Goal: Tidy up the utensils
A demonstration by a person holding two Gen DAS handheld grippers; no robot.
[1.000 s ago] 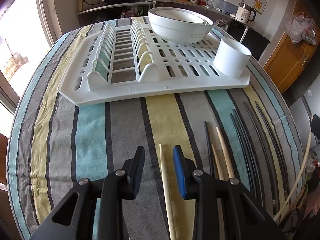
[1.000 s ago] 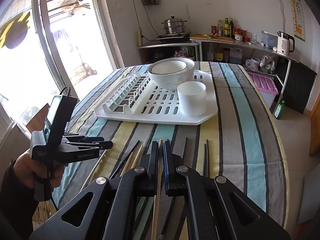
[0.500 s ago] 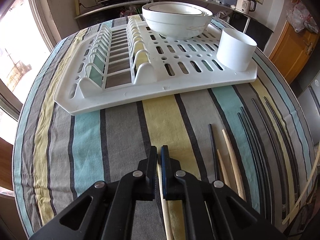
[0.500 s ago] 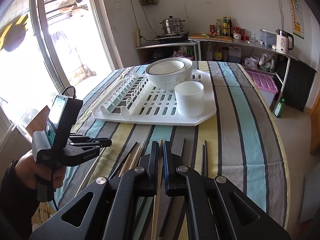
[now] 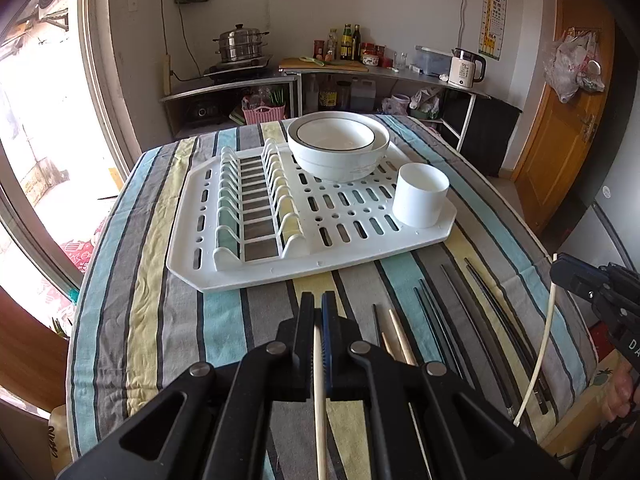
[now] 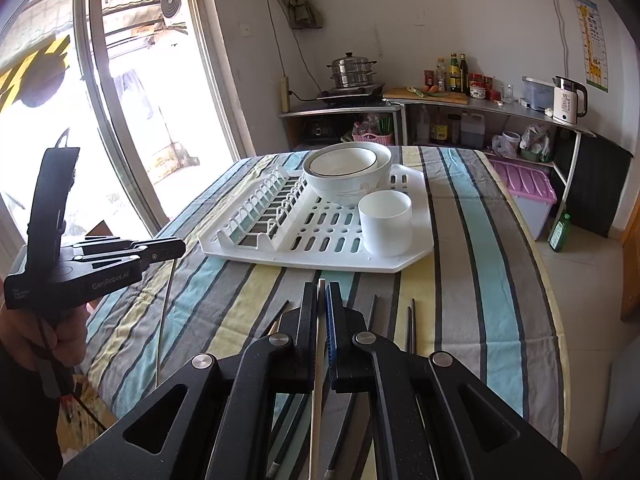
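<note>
My left gripper (image 5: 318,309) is shut on a pale wooden chopstick (image 5: 319,392) and holds it raised above the striped tablecloth; it shows at the left of the right wrist view (image 6: 176,249). My right gripper (image 6: 322,296) is shut on another pale chopstick (image 6: 316,404), also lifted; it appears at the right edge of the left wrist view (image 5: 560,276). Several black chopsticks (image 5: 444,320) and two wooden ones (image 5: 398,336) lie on the cloth. A white cup (image 5: 420,194) stands on the near right corner of the white drying rack (image 5: 256,272).
Nested white bowls (image 5: 338,144) sit at the back of the rack, behind the cup (image 6: 386,222). The rack's plate slots (image 5: 256,204) are on its left. The table edge runs close on the right (image 6: 560,320). A window door is at the left, a kitchen counter behind.
My left gripper closed on the wooden chopstick and lifted it off the cloth. My right gripper rose a little with its chopstick still held.
</note>
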